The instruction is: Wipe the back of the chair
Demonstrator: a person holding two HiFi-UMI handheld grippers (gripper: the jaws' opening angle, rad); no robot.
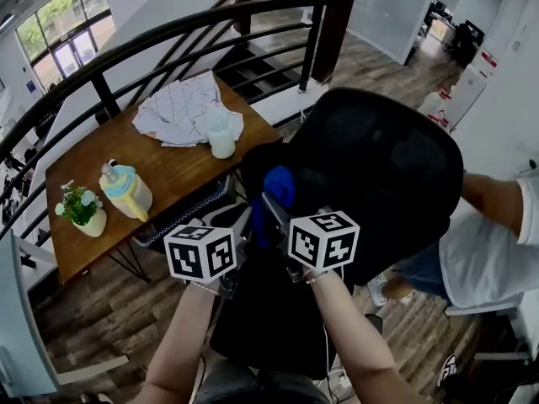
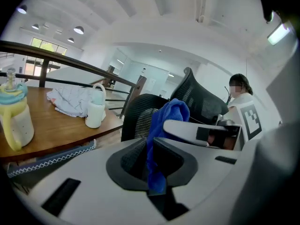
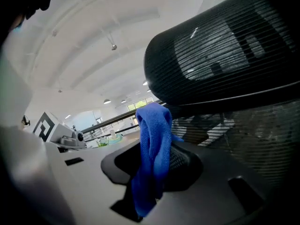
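Observation:
The black mesh chair back (image 1: 379, 175) stands straight ahead of me, tilted away. A blue cloth (image 1: 278, 190) hangs bunched just in front of its left edge. Both grippers pinch this cloth. In the left gripper view the cloth (image 2: 161, 139) runs down between the shut jaws of my left gripper (image 2: 151, 161), with the chair back (image 2: 199, 100) beyond. In the right gripper view the cloth (image 3: 152, 149) is clamped in my right gripper (image 3: 154, 168), and the chair's mesh (image 3: 225, 55) fills the upper right, very close. The marker cubes of both grippers sit side by side below the cloth.
A wooden table (image 1: 93, 175) at the left carries papers (image 1: 181, 108), a white cup (image 1: 221, 135), a yellow-and-blue bottle (image 1: 128, 192) and a small plant (image 1: 82, 209). A black railing (image 1: 168, 40) curves behind it. A person in a white shirt (image 1: 497, 242) sits at the right.

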